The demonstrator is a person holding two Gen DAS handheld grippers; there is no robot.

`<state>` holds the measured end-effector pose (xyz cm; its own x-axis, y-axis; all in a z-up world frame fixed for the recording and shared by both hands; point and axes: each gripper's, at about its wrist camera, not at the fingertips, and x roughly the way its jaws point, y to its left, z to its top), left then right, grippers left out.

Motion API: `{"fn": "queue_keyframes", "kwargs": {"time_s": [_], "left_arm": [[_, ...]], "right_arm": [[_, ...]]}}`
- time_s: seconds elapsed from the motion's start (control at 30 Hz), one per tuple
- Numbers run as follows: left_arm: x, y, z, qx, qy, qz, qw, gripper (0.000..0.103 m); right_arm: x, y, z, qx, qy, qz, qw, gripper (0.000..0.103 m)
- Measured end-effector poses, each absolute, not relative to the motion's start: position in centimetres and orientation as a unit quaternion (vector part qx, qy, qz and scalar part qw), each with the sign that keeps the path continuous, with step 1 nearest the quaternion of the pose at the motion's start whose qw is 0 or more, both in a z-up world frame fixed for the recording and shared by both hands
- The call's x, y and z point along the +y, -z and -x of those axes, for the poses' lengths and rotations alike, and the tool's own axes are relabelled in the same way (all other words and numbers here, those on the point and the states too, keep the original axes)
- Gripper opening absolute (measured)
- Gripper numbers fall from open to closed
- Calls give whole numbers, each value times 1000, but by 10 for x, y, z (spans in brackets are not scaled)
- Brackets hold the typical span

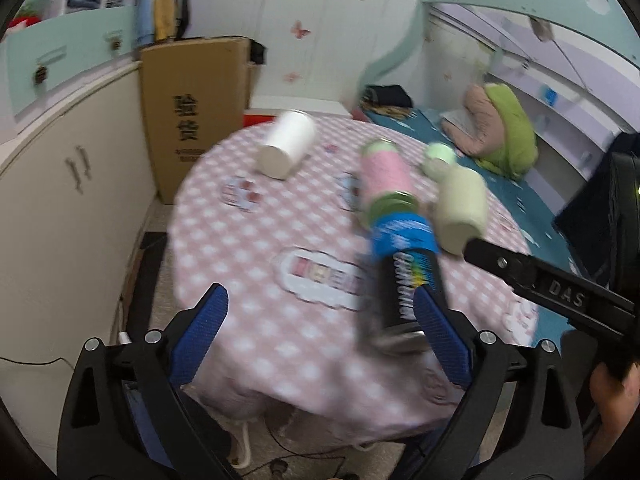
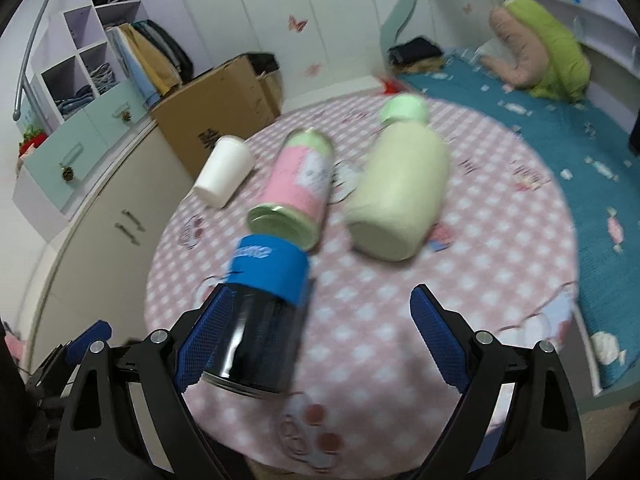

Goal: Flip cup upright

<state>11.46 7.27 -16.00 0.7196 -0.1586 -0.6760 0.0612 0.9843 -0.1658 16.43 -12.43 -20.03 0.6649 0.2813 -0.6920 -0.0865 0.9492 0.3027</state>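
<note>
Several cups lie on their sides on the round table with a pink checked cloth. A dark cup with a blue lid lies nearest. Beyond it lie a pink and green cup, a pale green bottle and a white cup. My left gripper is open, its right finger beside the dark cup. My right gripper is open above the table, its left finger next to the dark cup. The right gripper's black arm shows in the left wrist view.
A cardboard box stands behind the table beside a cream cabinet. A bed with a teal sheet and a green and pink cushion runs along the right. Cables lie on the floor under the table.
</note>
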Motion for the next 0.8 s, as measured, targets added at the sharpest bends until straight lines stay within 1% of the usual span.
{"fn": "queue_keyframes", "kwargs": {"time_s": [0.17, 0.5, 0.57, 0.6, 0.67, 0.73, 0.8], "left_arm": [[97, 170, -129, 383, 39, 67, 920, 94], [96, 190, -146, 407, 65, 70, 908, 94], [95, 192, -148, 410, 68, 69, 907, 94], [94, 193, -148, 411, 68, 68, 906, 94], [95, 194, -149, 411, 68, 71, 906, 94], [94, 194, -150, 413, 69, 71, 905, 94], [93, 194, -151, 413, 67, 71, 905, 94]], "right_arm": [[-101, 216, -187, 435, -130, -145, 879, 87], [-94, 243, -228, 483, -154, -189, 841, 87], [-95, 247, -233, 489, -163, -194, 835, 84], [-96, 248, -234, 490, -165, -196, 833, 80], [-97, 247, -233, 488, -168, -193, 835, 77], [-98, 242, -231, 480, -178, -190, 838, 68], [-96, 237, -228, 474, -178, -172, 845, 68]]}}
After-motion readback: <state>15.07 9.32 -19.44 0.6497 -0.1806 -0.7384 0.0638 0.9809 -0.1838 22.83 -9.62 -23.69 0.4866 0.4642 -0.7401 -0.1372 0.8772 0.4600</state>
